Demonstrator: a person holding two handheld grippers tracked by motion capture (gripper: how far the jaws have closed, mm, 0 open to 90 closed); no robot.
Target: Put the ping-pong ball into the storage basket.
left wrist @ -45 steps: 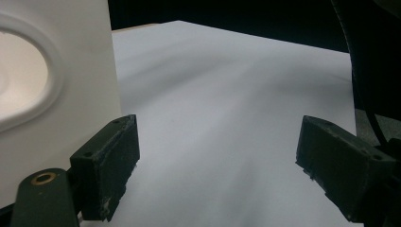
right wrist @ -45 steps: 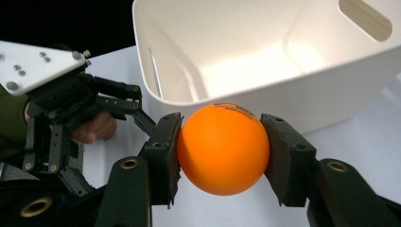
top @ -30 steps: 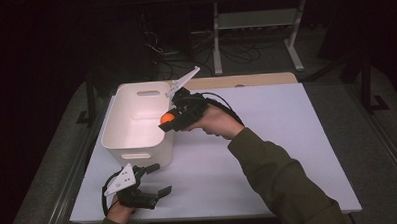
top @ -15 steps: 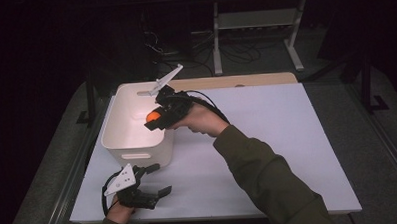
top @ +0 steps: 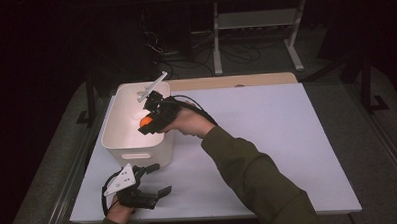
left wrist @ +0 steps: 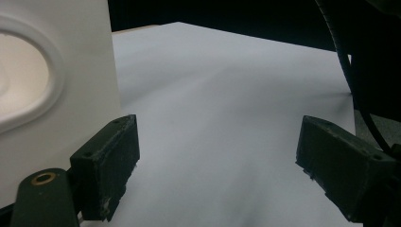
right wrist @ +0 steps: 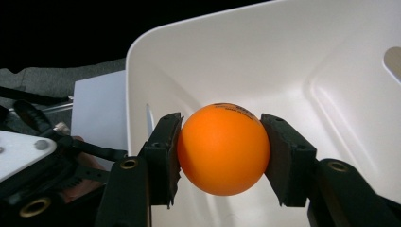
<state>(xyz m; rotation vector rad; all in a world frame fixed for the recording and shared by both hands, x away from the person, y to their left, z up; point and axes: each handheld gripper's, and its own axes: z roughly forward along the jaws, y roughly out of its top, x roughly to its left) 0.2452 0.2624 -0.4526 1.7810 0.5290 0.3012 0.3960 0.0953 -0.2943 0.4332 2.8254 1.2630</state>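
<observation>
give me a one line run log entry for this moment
right gripper: shut on orange ball | over white bin | left gripper: open, on table

The orange ball (top: 146,123) sits half hidden behind the right hand-held gripper (top: 149,124) from above.

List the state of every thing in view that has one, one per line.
Orange ball: clamped between the right gripper's pads, held over the bin's inside.
White bin: upright on the table, open top, nothing seen lying inside.
Right gripper: shut on the ball.
Left gripper: open, nothing between the jaws, near the bin's handle end.
</observation>
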